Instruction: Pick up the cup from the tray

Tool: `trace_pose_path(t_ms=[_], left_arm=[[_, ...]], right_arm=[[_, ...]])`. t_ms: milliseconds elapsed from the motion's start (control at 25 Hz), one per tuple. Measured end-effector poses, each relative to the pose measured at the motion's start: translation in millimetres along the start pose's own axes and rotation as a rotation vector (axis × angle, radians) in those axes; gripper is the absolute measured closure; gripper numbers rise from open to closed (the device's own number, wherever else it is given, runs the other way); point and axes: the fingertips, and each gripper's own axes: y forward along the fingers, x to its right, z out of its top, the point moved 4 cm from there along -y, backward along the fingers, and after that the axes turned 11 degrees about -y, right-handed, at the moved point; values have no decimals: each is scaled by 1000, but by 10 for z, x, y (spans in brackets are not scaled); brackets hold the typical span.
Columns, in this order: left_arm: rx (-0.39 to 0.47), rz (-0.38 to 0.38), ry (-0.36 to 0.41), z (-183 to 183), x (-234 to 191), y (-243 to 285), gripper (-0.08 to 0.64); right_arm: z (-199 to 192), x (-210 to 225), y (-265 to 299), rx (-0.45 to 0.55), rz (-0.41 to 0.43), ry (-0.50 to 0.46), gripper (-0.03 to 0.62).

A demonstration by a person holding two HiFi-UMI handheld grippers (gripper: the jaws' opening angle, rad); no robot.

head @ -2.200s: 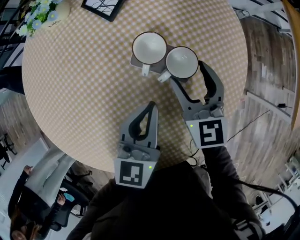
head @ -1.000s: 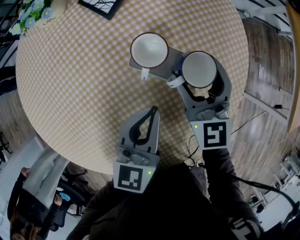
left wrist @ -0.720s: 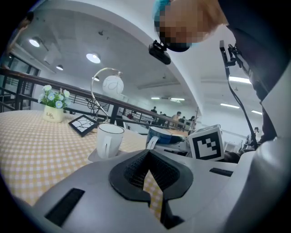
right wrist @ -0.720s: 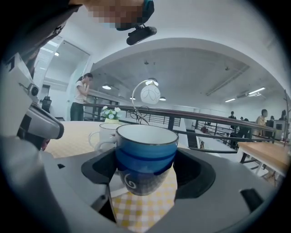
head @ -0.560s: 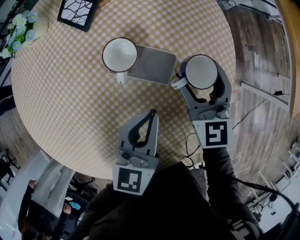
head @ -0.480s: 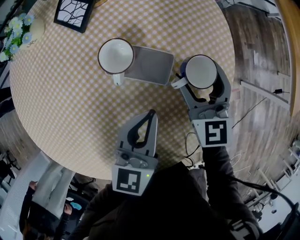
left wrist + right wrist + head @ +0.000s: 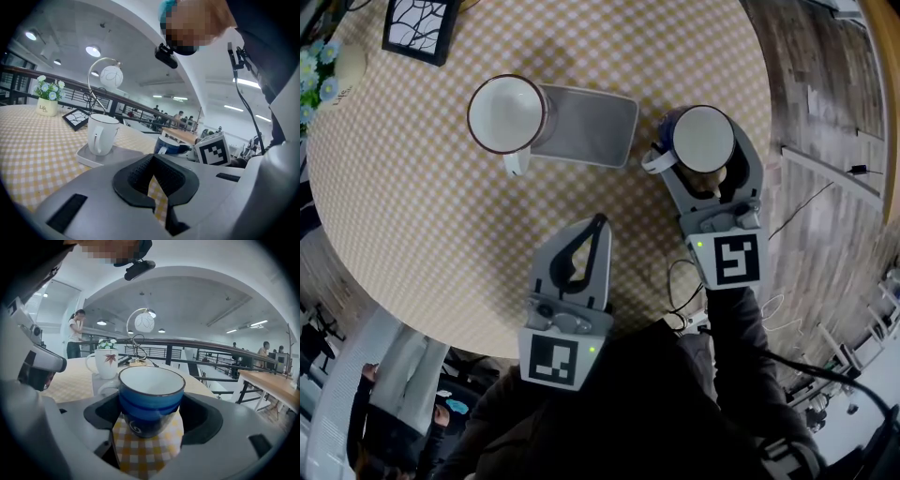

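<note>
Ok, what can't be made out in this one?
Head view: blue cup underside, hidden by its own rim; table clearance unclear.
Head view: flower pot cut off by left edge, picture frame by top edge.
Left gripper view: blue cup's lower half, behind the left gripper.

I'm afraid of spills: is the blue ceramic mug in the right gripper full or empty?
Empty: from above, the blue ceramic mug shows a bare white inside, no liquid.

The cup point(image 7: 150, 401) is blue in darker and lighter bands, white inside, with a white swirl. The mug point(image 7: 506, 113) is white with a red leaf and brown rim. The tray point(image 7: 586, 127) is grey; the tablecloth point(image 7: 441, 216) is yellow-and-white check.
</note>
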Motion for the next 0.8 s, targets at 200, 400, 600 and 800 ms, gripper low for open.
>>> trace_pose_path(t_ms=[200, 400, 600, 800], left_arm=[[12, -4, 9, 28, 48, -34, 555], [28, -1, 24, 69, 84, -104, 555], [61, 9, 37, 152, 143, -192, 555], [128, 17, 62, 303, 273, -343, 555]], right_arm=[[-16, -31, -19, -12, -1, -10, 250], [-30, -56, -135, -23, -3, 8, 250], [-26, -100, -398, -35, -27, 58, 250], [165, -147, -769, 0, -43, 92, 250]])
